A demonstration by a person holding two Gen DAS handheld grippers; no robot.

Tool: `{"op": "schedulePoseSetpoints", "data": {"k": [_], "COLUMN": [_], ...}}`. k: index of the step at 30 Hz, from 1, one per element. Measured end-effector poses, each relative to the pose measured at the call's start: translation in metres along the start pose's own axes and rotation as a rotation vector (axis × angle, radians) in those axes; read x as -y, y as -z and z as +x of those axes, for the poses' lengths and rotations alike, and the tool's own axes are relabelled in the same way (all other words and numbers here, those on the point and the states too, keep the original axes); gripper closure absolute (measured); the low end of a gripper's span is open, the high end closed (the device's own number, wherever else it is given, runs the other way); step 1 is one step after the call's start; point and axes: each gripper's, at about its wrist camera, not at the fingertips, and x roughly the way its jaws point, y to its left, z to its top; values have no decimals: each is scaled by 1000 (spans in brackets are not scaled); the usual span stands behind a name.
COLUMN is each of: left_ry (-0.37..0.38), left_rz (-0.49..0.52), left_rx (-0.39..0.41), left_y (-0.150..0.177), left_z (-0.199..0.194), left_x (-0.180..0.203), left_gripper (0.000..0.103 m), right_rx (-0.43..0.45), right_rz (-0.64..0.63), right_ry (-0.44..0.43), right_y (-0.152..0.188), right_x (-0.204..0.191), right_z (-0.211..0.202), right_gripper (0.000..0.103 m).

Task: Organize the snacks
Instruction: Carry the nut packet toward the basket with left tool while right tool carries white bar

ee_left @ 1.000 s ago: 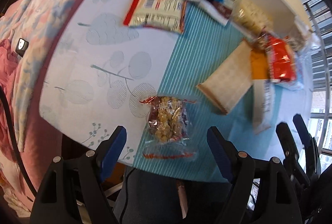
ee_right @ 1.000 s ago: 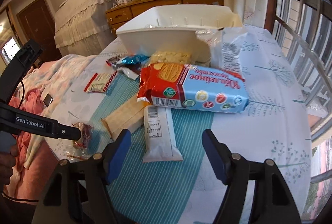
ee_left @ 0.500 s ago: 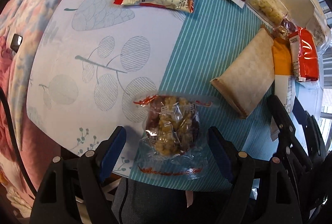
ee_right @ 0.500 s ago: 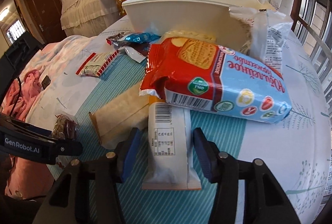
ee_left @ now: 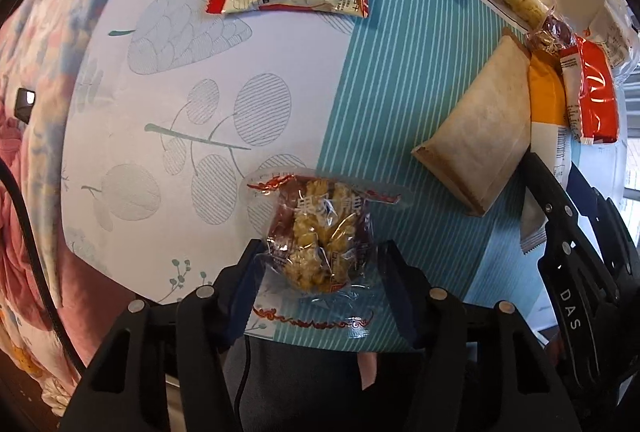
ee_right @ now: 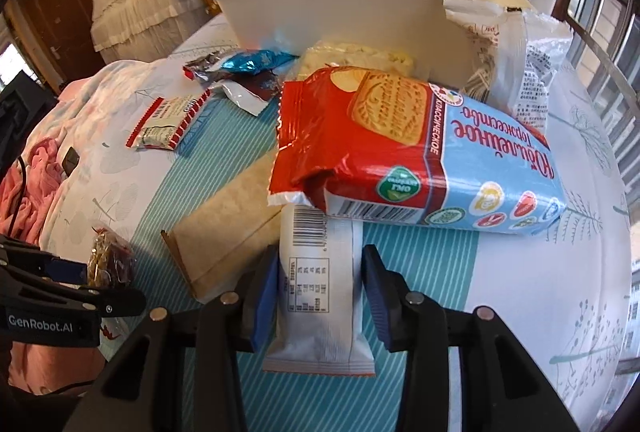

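Left tongs (ee_left: 320, 264): tilted down over the near edge of the bench (ee_left: 168, 80), fingers narrowed onto the sides of the clear nut-cake packet (ee_left: 320, 244), which lies where white cloth meets teal stripes
Right tongs (ee_right: 320, 284): low and level, fingers close on either side of the white bar packet (ee_right: 320, 296); pads beside the wrapper, contact unclear
White bar packet: flat on the teal stripes, far end tucked under the red-and-blue biscuit pack (ee_right: 416, 156)
Nearby: brown paper packet (ee_right: 224, 228) just left of the bar; white bin (ee_right: 340, 12) behind the pile
Change: both tongs stood wide a second ago and have since narrowed and moved in
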Motion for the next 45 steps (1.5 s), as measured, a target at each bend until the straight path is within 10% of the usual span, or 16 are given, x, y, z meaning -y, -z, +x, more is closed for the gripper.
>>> {"op": "schedulePoseSetpoints", "data": {"k": [21, 45], "left_ry": [138, 230], "left_rz": [217, 356], "left_rx": [-132, 120], "left_y": [-94, -131], "left_z": [-78, -223], "left_x": [-54, -68], "left_gripper": [49, 49], "right_rx": [-263, -161], "right_rz": [282, 153], "right_ry": [8, -17], "right_y": [-38, -134], "right_x": [-41, -103], "right_z": [-48, -118], "right_gripper": [64, 64]}}
